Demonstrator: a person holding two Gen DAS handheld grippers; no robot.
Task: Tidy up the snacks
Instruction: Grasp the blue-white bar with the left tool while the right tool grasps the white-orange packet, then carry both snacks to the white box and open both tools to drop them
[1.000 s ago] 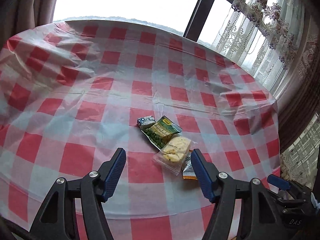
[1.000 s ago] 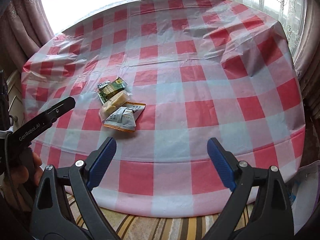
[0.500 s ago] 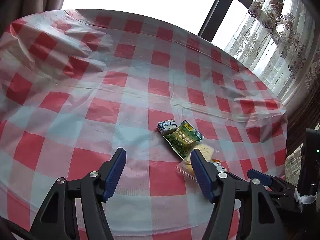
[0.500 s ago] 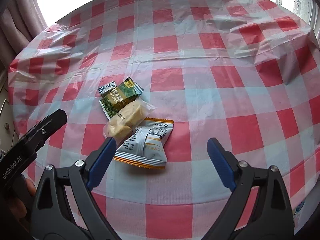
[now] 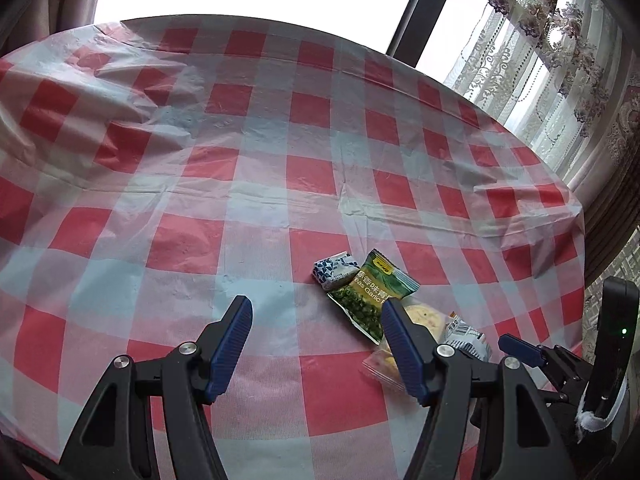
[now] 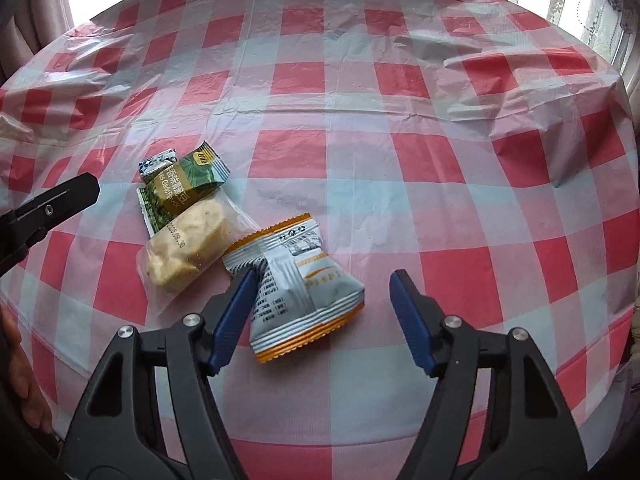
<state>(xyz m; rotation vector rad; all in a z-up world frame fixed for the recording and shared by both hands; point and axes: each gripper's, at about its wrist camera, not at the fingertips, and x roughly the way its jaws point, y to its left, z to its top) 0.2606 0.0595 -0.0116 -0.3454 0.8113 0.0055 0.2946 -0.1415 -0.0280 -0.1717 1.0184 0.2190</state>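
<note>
Several snack packets lie in a cluster on the red-and-white checked tablecloth (image 6: 400,168). A white-and-orange packet (image 6: 304,280) lies between the open fingers of my right gripper (image 6: 322,280), near its left finger. A clear bag of yellow biscuits (image 6: 188,244), a green pea packet (image 6: 180,192) and a small blue-white candy (image 6: 158,162) lie to its left. In the left wrist view my left gripper (image 5: 316,312) is open and empty, left of the green packet (image 5: 372,292), the candy (image 5: 334,270) and the biscuits (image 5: 428,316).
The round table's front edge (image 6: 360,444) lies just under my right gripper. Lace curtains (image 5: 552,52) and a dark window frame (image 5: 424,8) stand behind the table at the right. The left gripper's finger (image 6: 52,208) shows at the left of the right wrist view.
My right gripper has moved forward over the table until the white-and-orange packet lies between its fingers. My left gripper has shifted left, so the snacks now sit at its right finger.
</note>
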